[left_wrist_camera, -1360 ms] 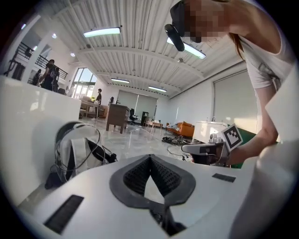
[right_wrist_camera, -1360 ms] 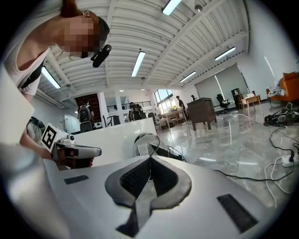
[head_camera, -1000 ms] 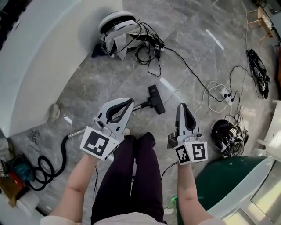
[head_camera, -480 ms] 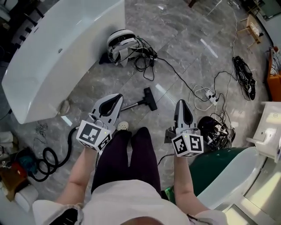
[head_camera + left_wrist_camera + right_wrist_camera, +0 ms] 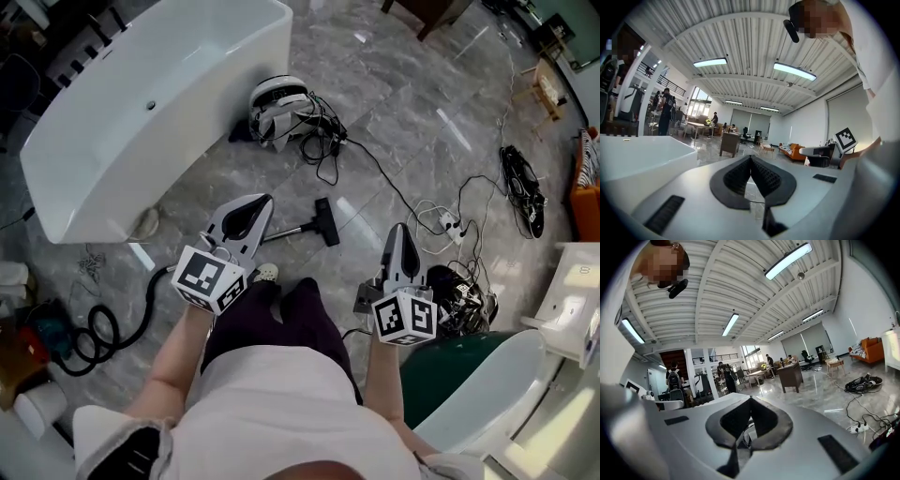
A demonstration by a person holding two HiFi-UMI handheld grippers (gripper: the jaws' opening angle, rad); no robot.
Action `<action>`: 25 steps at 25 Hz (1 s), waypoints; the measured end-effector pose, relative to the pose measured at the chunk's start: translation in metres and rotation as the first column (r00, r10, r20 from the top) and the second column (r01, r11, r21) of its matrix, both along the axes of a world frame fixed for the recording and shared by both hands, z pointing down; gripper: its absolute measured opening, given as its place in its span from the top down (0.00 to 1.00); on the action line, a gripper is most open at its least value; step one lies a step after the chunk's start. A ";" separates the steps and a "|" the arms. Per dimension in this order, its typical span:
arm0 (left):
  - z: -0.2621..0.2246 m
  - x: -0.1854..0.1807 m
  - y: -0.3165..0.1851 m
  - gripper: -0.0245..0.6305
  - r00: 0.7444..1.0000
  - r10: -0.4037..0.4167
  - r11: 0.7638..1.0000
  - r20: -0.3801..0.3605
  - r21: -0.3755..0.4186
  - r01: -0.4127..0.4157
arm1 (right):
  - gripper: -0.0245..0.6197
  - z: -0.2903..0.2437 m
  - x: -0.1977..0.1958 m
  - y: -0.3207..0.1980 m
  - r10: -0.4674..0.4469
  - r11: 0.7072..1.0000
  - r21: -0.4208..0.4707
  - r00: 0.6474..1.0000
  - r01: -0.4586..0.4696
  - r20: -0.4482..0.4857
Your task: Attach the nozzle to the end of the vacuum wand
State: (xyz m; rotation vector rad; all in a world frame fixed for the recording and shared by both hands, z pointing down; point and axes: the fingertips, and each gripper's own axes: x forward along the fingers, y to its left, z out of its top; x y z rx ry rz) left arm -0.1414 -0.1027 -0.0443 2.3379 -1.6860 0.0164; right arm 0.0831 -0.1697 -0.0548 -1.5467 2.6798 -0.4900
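Nozzle (image 5: 326, 221) at wand (image 5: 286, 230) tip, tub rim (image 5: 216, 131) lft, cables (image 5: 522, 186) rt, L gripper (image 5: 265, 200), R gripper (image 5: 401, 229) jaws clenched, empty

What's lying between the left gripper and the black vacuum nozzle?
The shiny vacuum wand lies there. It runs from the nozzle back under the left gripper. You can see it in the head view.

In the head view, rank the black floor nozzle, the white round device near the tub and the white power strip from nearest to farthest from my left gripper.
1. The black floor nozzle, just right of the left gripper.
2. The white round device, farther up the floor.
3. The white power strip, far to the right.
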 end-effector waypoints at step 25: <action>-0.005 0.018 0.012 0.95 1.000 -0.008 1.000 0.008 0.007 0.008 | 0.94 -0.009 -0.003 0.024 -0.070 0.997 0.038 0.997 0.071 -0.030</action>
